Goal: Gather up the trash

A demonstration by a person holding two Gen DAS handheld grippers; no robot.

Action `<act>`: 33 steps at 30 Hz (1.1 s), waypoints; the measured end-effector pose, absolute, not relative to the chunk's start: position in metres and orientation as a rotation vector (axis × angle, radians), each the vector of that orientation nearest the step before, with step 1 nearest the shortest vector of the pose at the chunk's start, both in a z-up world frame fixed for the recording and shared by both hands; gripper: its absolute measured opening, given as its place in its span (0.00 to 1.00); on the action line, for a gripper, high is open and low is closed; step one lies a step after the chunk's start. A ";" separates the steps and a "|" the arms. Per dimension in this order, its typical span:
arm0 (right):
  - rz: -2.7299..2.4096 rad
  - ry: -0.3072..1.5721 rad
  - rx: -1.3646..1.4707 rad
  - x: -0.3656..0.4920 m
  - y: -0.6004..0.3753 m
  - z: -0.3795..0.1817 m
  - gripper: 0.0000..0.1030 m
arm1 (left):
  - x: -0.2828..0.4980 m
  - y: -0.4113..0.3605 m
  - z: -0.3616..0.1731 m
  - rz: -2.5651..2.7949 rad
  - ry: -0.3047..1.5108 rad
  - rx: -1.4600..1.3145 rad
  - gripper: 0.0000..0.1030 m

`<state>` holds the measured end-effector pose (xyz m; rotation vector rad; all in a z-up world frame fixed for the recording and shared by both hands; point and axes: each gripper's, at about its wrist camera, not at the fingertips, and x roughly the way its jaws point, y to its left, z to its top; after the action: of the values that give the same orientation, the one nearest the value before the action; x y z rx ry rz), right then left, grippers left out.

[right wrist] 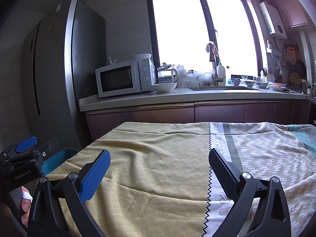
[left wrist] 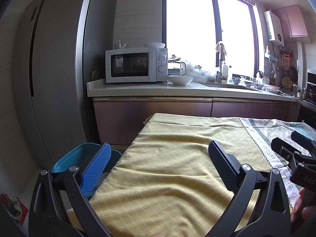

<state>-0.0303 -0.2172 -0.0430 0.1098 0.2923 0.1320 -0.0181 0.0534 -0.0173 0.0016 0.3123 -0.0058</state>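
A table under a yellow and grey patterned cloth (left wrist: 177, 158) fills the lower part of both views, and the cloth also shows in the right wrist view (right wrist: 158, 158). No loose trash shows on the cloth. A blue bin (left wrist: 79, 154) stands on the floor at the table's left edge, also visible in the right wrist view (right wrist: 57, 161). My left gripper (left wrist: 158, 154) is open and empty over the cloth's left part. My right gripper (right wrist: 159, 162) is open and empty over the cloth's middle. Each gripper shows at the edge of the other's view.
A tall grey fridge (left wrist: 49, 69) stands at the left. A kitchen counter (left wrist: 177, 90) behind the table holds a white microwave (left wrist: 136, 65), a white bowl (left wrist: 179, 80), a kettle and dishes by the sink. Crumpled items (left wrist: 11, 205) lie on the floor at the lower left.
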 end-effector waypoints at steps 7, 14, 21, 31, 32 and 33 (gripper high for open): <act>0.128 0.295 0.110 -0.032 -0.217 -0.044 0.94 | -0.018 0.052 -0.018 -0.008 0.316 0.002 0.94; 0.126 0.296 0.113 -0.032 -0.217 -0.044 0.94 | -0.018 0.052 -0.019 -0.010 0.317 0.001 0.94; 0.117 0.293 0.117 -0.037 -0.216 -0.044 0.94 | -0.018 0.052 -0.019 -0.010 0.317 0.002 0.94; 0.112 0.290 0.118 -0.038 -0.216 -0.043 0.94 | -0.017 0.050 -0.019 -0.011 0.318 0.004 0.94; 0.111 0.289 0.119 -0.038 -0.216 -0.043 0.94 | -0.017 0.050 -0.020 -0.011 0.318 0.004 0.94; 0.110 0.290 0.121 -0.038 -0.215 -0.043 0.94 | -0.017 0.050 -0.020 -0.011 0.318 0.004 0.94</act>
<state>-0.0384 -0.2155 -0.0429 0.1209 0.2899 0.1096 -0.0169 0.0499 -0.0198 0.0038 0.3179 -0.0114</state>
